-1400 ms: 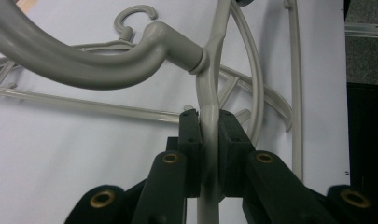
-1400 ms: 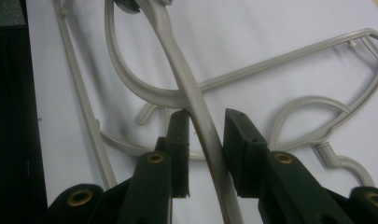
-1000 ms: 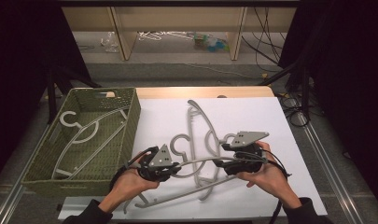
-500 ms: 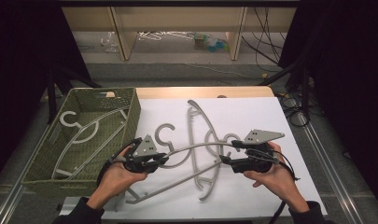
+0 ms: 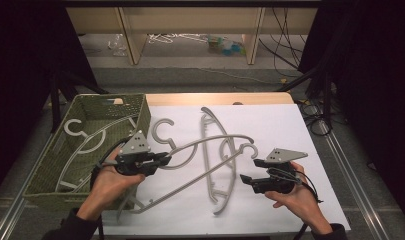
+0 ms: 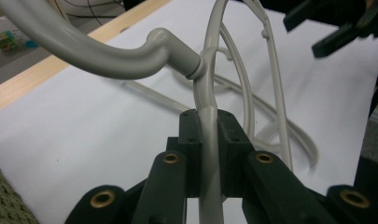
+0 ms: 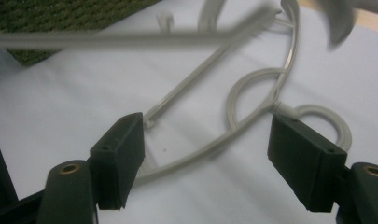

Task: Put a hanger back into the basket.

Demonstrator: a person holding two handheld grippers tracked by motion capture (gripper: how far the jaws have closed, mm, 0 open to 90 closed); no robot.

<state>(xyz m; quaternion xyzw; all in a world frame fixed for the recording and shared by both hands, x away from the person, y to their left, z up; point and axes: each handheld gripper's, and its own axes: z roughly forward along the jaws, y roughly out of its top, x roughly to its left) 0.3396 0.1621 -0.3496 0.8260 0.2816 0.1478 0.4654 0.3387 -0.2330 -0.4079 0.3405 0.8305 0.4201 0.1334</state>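
Two grey hangers lie on your white sheet (image 5: pixel 290 130) in the high view, and the green basket (image 5: pixel 140 107) at that sheet's left edge serves as the landmark. Your left gripper (image 5: pixel 162 160) sits just beside the basket's right wall, with its jaws clamped on the shoulder bar of the lifted hanger (image 5: pixel 210 142). That hanger's hook curls up near the basket's far right corner, and its long bar slants down toward the sheet's near edge. The second hanger (image 5: pixel 210 170) lies flat on the sheet, farther from the basket, running away from you under the lifted one. A pale hanger (image 5: pixel 87 140) rests inside the basket. Your right gripper (image 5: pixel 249 171) is well apart from the basket, on the far side of both hangers, its jaws spread with nothing between them.

Your left gripper view looks along the jaws of the left gripper (image 6: pixel 206 135), pressed together on the grey bar of the lifted hanger (image 6: pixel 207 154), just below the joint where the hook neck branches off. The second hanger (image 6: pixel 275 107) lies on the white sheet (image 6: pixel 84 140) behind it. A corner of the basket's weave (image 6: pixel 4 205) shows at the lower left.

Your right gripper view shows the right gripper (image 7: pixel 207 149) with its jaws wide apart above the white sheet (image 7: pixel 51 107). The second hanger (image 7: pixel 252 112) lies between and beyond them, untouched. The lifted hanger (image 7: pixel 130 39) crosses the top as a blurred bar, with the basket (image 7: pixel 60 23) behind it.
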